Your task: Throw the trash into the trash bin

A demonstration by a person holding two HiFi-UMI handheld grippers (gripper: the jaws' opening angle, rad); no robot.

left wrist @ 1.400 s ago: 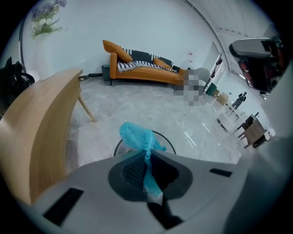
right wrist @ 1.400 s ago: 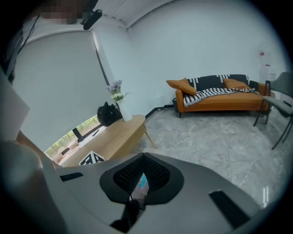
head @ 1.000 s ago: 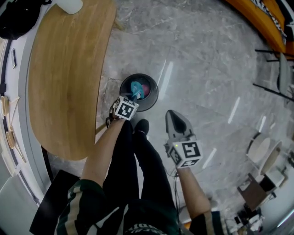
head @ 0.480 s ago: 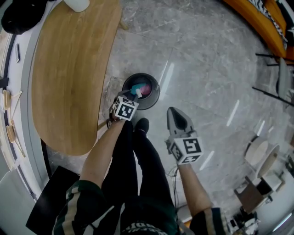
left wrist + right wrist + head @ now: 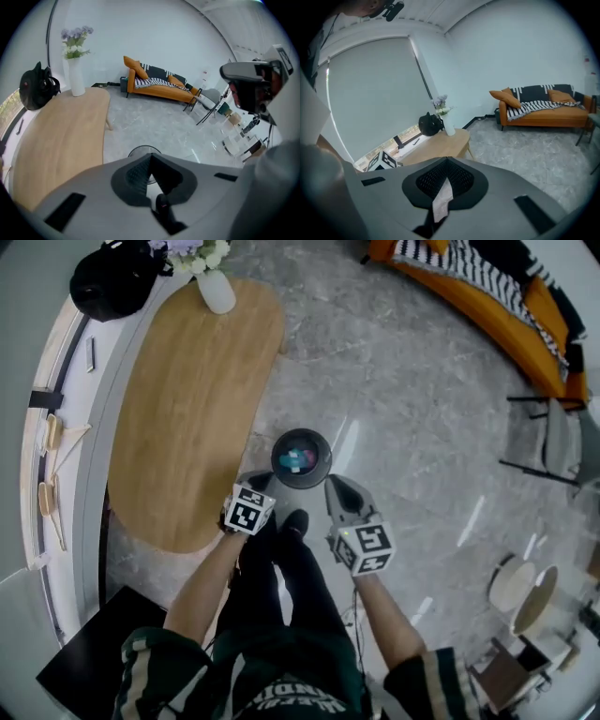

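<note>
Nearest, the person's legs [image 5: 281, 587] stand on the grey marble floor [image 5: 412, 409]. The left gripper [image 5: 149, 158] is empty: its jaws have just been closing and now meet at the tips. The right gripper [image 5: 446, 161] is likewise closed at the tips. A pale strip shows in the slit behind them, and whether this is paper or floor cannot be told. Just ahead of both tips, the round black trash bin [image 5: 277, 461] stands near the desk's [image 5: 187, 418] right edge. Blue and pink trash [image 5: 300, 460] lies inside the bin. A white vase [image 5: 217, 292] stands at the desk's far end. Farthest is an orange sofa [image 5: 487, 296].
</note>
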